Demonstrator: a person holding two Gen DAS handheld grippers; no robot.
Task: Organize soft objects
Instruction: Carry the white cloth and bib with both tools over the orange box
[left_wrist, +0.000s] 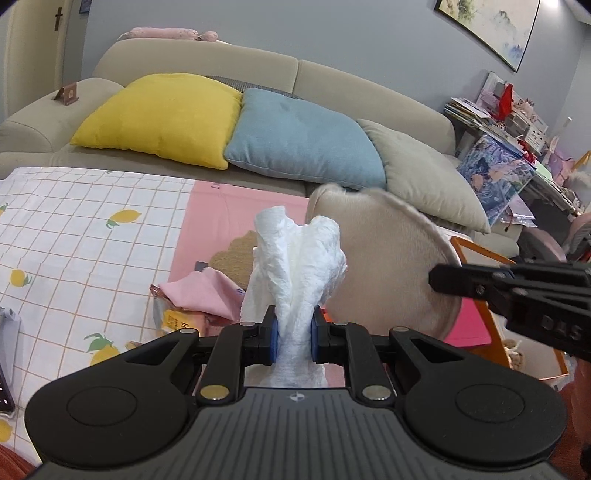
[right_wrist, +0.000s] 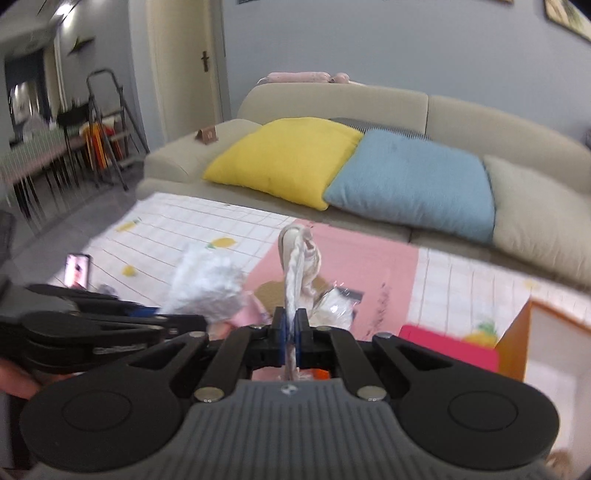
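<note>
My left gripper (left_wrist: 293, 338) is shut on a crumpled white paper towel (left_wrist: 299, 266) and holds it upright above the table. My right gripper (right_wrist: 291, 336) is shut on the thin edge of a round beige plush pad (right_wrist: 297, 258), seen edge-on. In the left wrist view the pad (left_wrist: 388, 266) shows as a wide disc to the right of the towel, with the right gripper (left_wrist: 517, 291) holding its right side. In the right wrist view the towel (right_wrist: 207, 284) and left gripper (right_wrist: 110, 325) are at the left, blurred.
Below lie a pink cloth (left_wrist: 207, 291), a brown scalloped mat (left_wrist: 234, 258) and plastic-wrapped items (right_wrist: 332, 302) on a pink and lemon-print tablecloth (left_wrist: 74, 236). An orange-rimmed box (right_wrist: 524, 332) is at the right. A sofa with yellow (left_wrist: 159, 118), blue (left_wrist: 303, 140) and beige cushions is behind. A phone (right_wrist: 77, 269) is at the left.
</note>
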